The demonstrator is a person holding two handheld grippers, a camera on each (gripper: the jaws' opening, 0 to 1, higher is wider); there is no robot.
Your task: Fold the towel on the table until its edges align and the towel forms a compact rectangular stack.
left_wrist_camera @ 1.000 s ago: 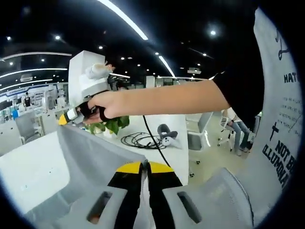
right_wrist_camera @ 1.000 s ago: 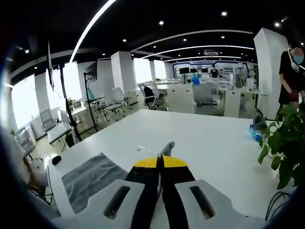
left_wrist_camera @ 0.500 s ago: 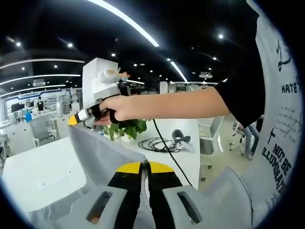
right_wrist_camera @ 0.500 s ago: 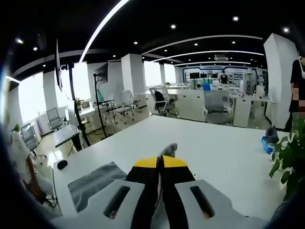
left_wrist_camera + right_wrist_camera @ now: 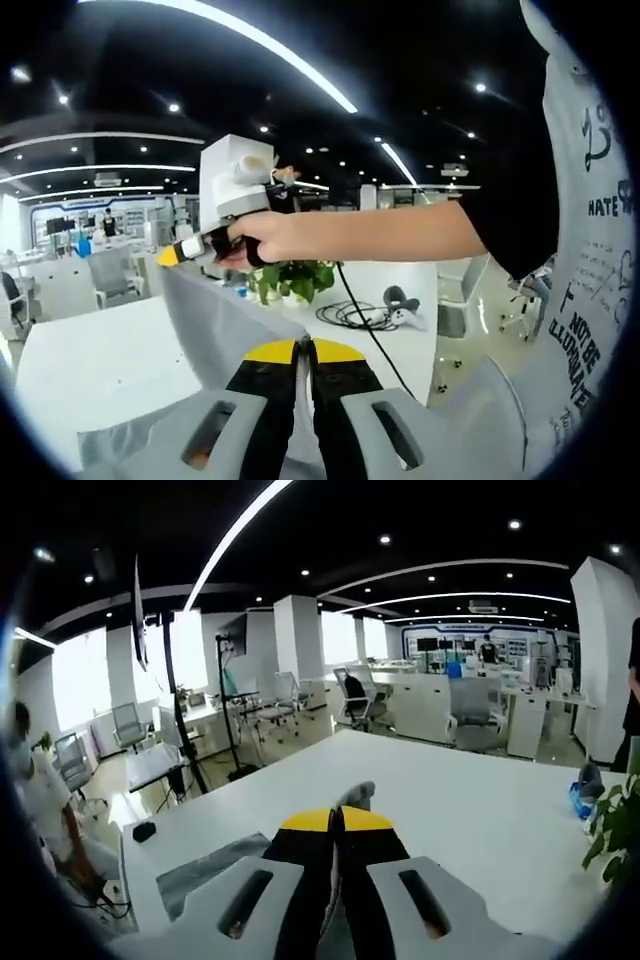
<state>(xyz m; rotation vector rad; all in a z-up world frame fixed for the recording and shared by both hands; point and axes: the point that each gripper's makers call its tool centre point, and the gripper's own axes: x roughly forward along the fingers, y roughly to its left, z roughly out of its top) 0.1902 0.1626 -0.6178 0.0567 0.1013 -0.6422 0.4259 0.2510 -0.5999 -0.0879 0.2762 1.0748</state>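
The grey towel (image 5: 215,320) is held up over the white table (image 5: 100,355), its top edge stretched between both grippers. In the left gripper view my left gripper (image 5: 303,347) is shut on one corner of the towel. A person's hand holds my right gripper (image 5: 178,255) up at the left, yellow tips pinching the far corner. In the right gripper view my right gripper (image 5: 338,815) is shut, with a bit of grey towel (image 5: 355,795) poking out past the tips. A lower part of the towel (image 5: 205,870) lies on the table (image 5: 450,810) near its left corner.
A potted plant (image 5: 295,278), a coil of black cable (image 5: 350,315) and a small black and white device (image 5: 400,300) stand on the table behind the towel. A blue object (image 5: 583,798) sits at the far right edge. A tripod stand (image 5: 180,720) and office chairs lie beyond.
Both views have tilted upward as the hands rose. The right gripper sits higher and further right in the left gripper view, and less of the towel lies on the table.
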